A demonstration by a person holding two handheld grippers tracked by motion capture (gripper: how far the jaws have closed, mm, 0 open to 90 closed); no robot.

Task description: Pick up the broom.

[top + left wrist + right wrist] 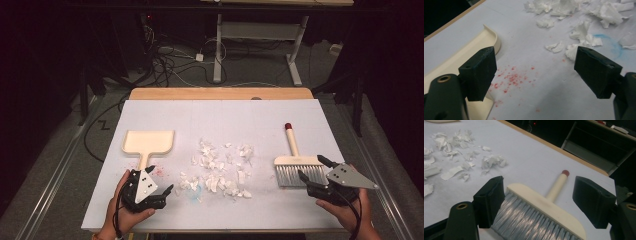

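The left gripper [159, 186] gapes empty beside the cream dustpan [148, 142], torn paper scraps [218, 170] lie mid-table, and the right gripper [314, 167] stands wide open, seemingly touching the brush [298, 169] bristles without gripping.

I see the cream dustpan [149, 142] flat at left-centre, handle toward bottom; cream brush [298, 167] flat at lower right, grey bristles toward bottom, red-tipped handle toward top.

One dustpan [149, 141], one brush [298, 168], many paper scraps [218, 170].
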